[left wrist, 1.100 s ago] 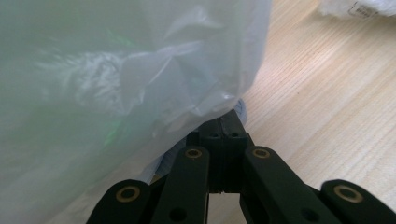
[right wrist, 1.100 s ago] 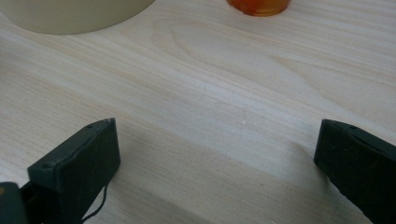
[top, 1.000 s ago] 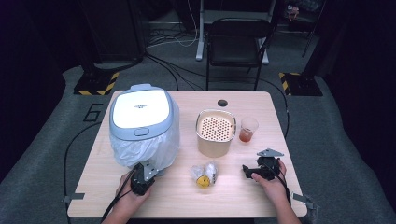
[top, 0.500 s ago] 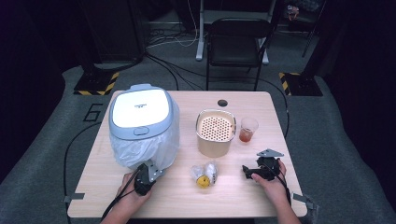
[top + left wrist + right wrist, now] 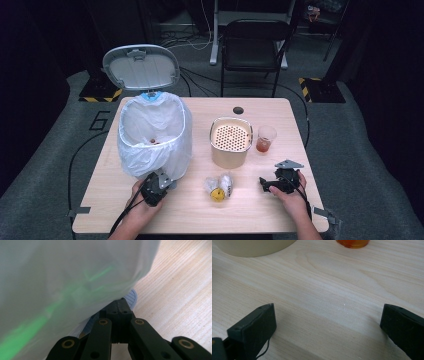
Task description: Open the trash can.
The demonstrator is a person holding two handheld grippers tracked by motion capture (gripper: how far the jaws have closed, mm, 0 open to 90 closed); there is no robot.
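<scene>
your left claw [image 5: 159,182] sits at the near left of the bench [image 5: 280,212], clenched, its jaws pressed together with nothing between them; in the left gripper view the tips [image 5: 119,305] rest on a ribbed pale pedal [image 5: 132,298] just under the hanging white liner [image 5: 62,277]. your right claw [image 5: 265,185] lies at the near right, released, jaws wide apart over bare wood, pointing toward 9 o'clock in the high view. between the two claws, near the bench's front edge, lies a small clear bundle [image 5: 219,187] with something yellow inside, apart from both claws. at 12 o'clock from the left claw stands the bin [image 5: 155,135], touching or nearly touching it, its liner folded over the rim, its lid [image 5: 141,66] raised upright at the far side; a small reddish item lies inside. at 12 o'clock from the bundle stands a cream canister [image 5: 230,143] with a perforated top. just at its 3 o'clock is a clear cup [image 5: 265,138] holding orange-red liquid. beyond the bench, a black chair [image 5: 255,50] stands on the floor.
</scene>
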